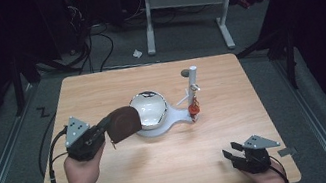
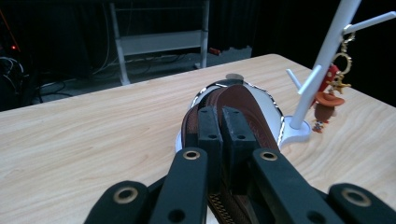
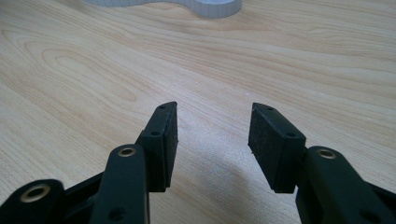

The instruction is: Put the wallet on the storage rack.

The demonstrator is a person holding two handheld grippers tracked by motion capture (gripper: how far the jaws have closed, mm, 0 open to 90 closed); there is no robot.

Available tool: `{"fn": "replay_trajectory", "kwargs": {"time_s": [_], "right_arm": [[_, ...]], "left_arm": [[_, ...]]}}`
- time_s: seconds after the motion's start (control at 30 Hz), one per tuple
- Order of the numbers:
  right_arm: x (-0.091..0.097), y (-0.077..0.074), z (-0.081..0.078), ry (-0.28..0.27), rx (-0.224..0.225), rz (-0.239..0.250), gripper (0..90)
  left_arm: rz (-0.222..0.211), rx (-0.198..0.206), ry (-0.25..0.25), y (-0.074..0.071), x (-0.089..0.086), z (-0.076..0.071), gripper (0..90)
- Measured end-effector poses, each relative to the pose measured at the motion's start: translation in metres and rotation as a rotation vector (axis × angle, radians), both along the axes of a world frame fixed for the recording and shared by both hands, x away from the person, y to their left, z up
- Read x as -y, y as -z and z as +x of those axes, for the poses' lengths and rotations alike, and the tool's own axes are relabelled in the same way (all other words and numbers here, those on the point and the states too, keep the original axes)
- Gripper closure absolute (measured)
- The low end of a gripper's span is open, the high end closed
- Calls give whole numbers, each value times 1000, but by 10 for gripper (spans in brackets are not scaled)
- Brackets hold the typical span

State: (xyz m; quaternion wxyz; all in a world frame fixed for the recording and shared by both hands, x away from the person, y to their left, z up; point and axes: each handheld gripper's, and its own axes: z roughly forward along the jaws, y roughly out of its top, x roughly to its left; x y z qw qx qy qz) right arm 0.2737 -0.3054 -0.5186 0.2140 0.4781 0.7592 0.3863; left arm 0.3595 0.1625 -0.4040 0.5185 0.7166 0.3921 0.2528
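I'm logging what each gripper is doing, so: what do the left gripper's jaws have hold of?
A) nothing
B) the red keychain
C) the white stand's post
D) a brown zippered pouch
D: in the left gripper view the left gripper has its jaws pinched shut on the brown pouch, held just above the white dish.

- High view: table [image 1: 165, 172] lit from above, fairly bright; surroundings nearly black, floor dim.
- Glare on bowl [image 1: 149, 105] rim, white patches inside.
- Soft shadows under left gripper [image 1: 106, 127] & brown pouch [image 1: 123, 123]; img low-res, a bit soft.
- Left gripper view: near jaws blurred, bkgd dark, white stand [image 2: 322, 70] bright, slightly overexposed.
- Right gripper view: wood grain sharp mid-frame, jaw bases out of focus, faint shadow between jaws.
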Motion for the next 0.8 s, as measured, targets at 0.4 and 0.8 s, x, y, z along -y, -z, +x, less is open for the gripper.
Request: {"fn": "replay_trajectory", "kwargs": {"time_s": [0.4,0.8], "right_arm": [[1,0,0,-7,0,1,527],[-1,-1,0,-19,6,-1,529]], "left_arm": [[82,-93,-15,3,31,51,874],[239,-145,-50,-4,68,74,869]]}}
